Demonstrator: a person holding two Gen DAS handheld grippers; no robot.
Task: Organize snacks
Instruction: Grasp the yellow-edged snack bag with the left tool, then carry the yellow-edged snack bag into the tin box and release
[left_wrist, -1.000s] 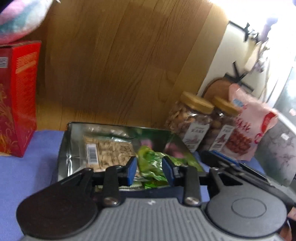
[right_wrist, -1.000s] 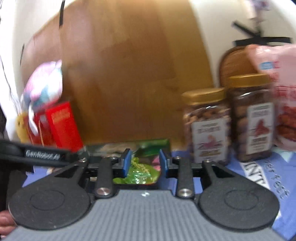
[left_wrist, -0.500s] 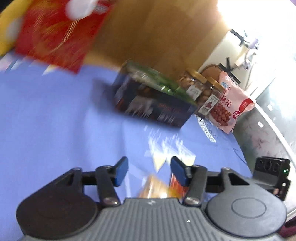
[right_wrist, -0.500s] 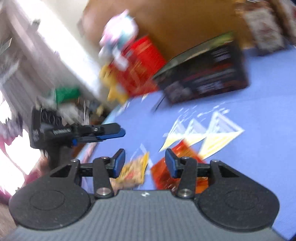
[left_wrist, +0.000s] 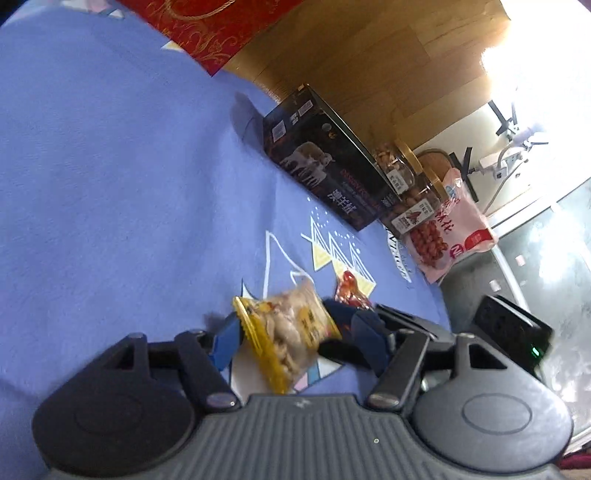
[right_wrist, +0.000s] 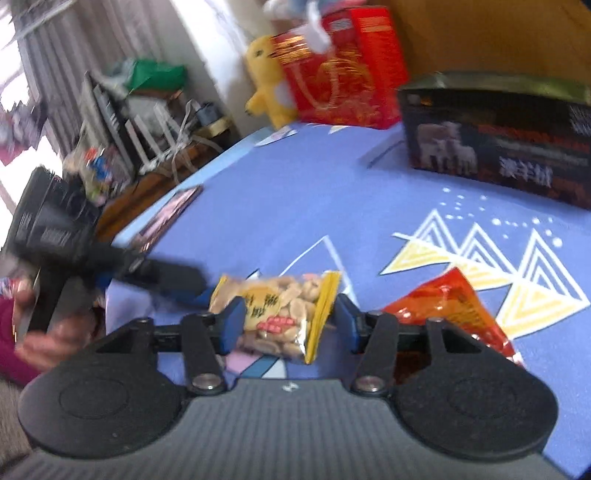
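Both the left gripper (left_wrist: 295, 339) and right gripper (right_wrist: 290, 323) have just been opening.

Both grippers swing away from the dark box (left_wrist: 325, 162) at the back of the blue cloth (left_wrist: 110, 177) down to its front edge, jaws opening, now either side of the yellow peanut packet (right_wrist: 280, 314).

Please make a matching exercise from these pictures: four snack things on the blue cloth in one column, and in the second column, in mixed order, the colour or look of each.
Things:
1. peanut packet
2. small packet beside it
3. big box with sheep picture
4. snack bag beside the jars

Looks:
A. black
B. pink and white
C. clear with yellow edges
D. red and orange

Pairs: 1-C, 2-D, 3-A, 4-B
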